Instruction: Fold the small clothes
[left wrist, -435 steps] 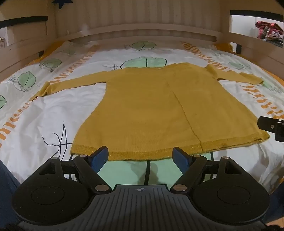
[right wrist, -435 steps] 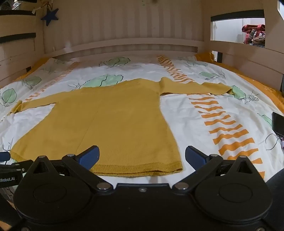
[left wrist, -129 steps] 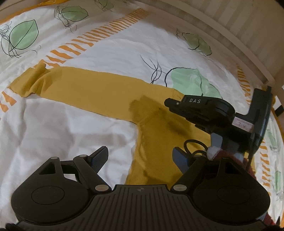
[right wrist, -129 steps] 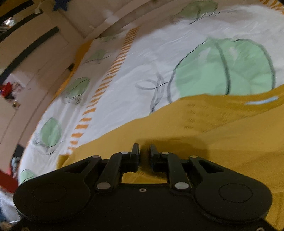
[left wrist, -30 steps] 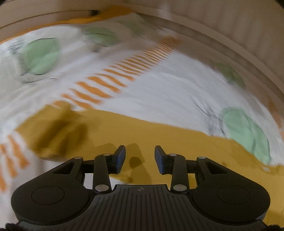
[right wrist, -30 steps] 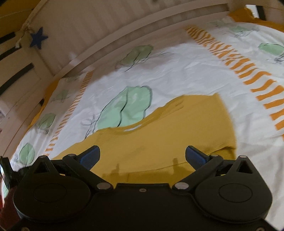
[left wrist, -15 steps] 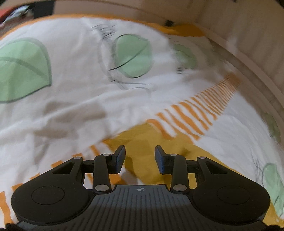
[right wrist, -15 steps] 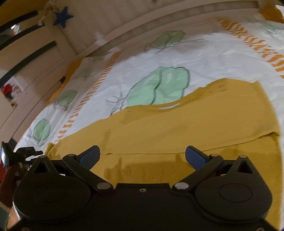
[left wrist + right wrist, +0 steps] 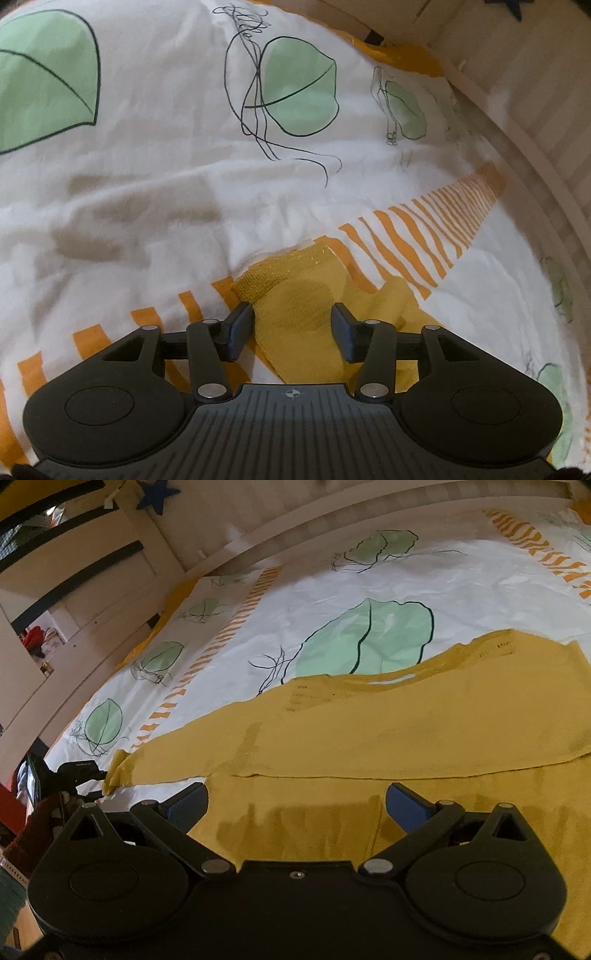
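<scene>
Sweater (image 9: pixel 406 738) lies flat on the leaf-print sheet (image 9: pixel 314 602), one side folded over its body. Only the right wrist view shows this whole spread, with the sleeve running left to the left gripper (image 9: pixel 79 771) at its cuff. The left wrist view shows just that cuff (image 9: pixel 295 284), lying between half-open jaws that grip nothing. Right gripper (image 9: pixel 295 805) hovers wide open, near the body.

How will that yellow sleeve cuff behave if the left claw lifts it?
Probably floppy: the sleeve cuff is thin knit, already creased on the bedsheet. Likely light, trailing the sleeve behind. The open left claw straddles it.
</scene>
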